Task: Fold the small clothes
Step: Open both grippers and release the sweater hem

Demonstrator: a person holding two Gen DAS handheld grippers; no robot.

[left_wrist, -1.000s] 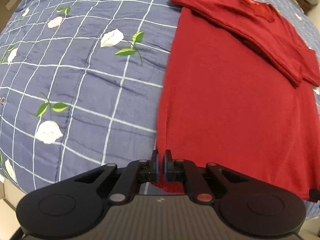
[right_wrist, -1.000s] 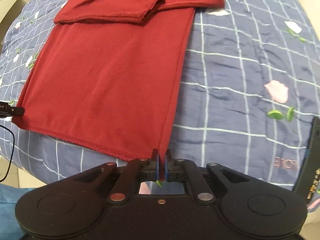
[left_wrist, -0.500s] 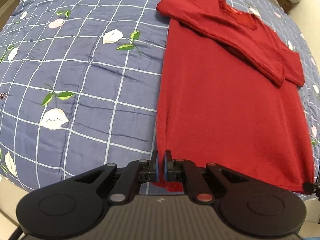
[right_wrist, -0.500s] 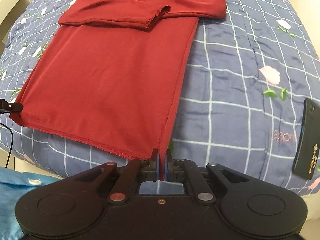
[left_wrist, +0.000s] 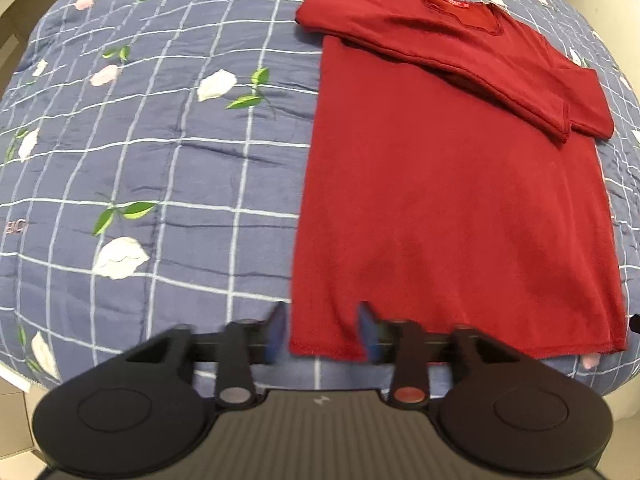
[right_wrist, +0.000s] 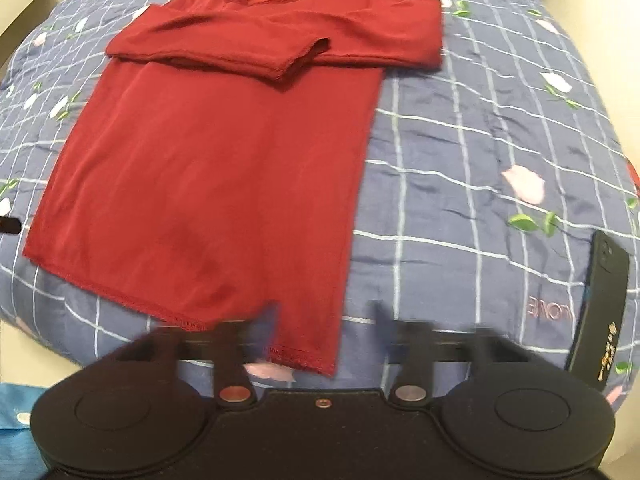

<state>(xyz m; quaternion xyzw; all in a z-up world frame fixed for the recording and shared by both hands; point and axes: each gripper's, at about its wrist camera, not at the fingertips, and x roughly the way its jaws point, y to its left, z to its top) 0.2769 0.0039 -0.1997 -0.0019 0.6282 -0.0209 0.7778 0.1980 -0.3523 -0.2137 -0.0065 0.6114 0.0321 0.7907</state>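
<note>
- Now the red shirt [left_wrist: 452, 208] lies flat on the quilt [left_wrist: 168, 168] of a bed, neck away from the cameras, hem toward them; both sleeves are folded across the chest, one cuff lying over the other sleeve.
- Left gripper [left_wrist: 322, 332]: jaws spread wide, the blue fingers [left_wrist: 276, 334] blurred; they stand either side of the shirt's near left hem corner, holding nothing; whether they touch the cloth cannot be told.
- Right gripper [right_wrist: 326, 330]: jaws spread wide too, also blurred; the near right hem corner lies between them, nearer the left finger; nothing is pinched.
- Hem: it runs roughly straight between the two corners in the left view; in the right view the right corner reaches closer to the camera than the rest of the hem, which slants away to the left.
- Quilt: blue with a white grid, scattered white and pink flowers with green leaves, and an embroidered word near the right gripper.
- Phone [right_wrist: 600, 312]: a dark one lies on the quilt at the right edge of the right view, well apart from the shirt.
- Blue cloth [right_wrist: 16, 420] shows at the lower left corner of the right view, below the bed's edge; what it is cannot be told.
</note>
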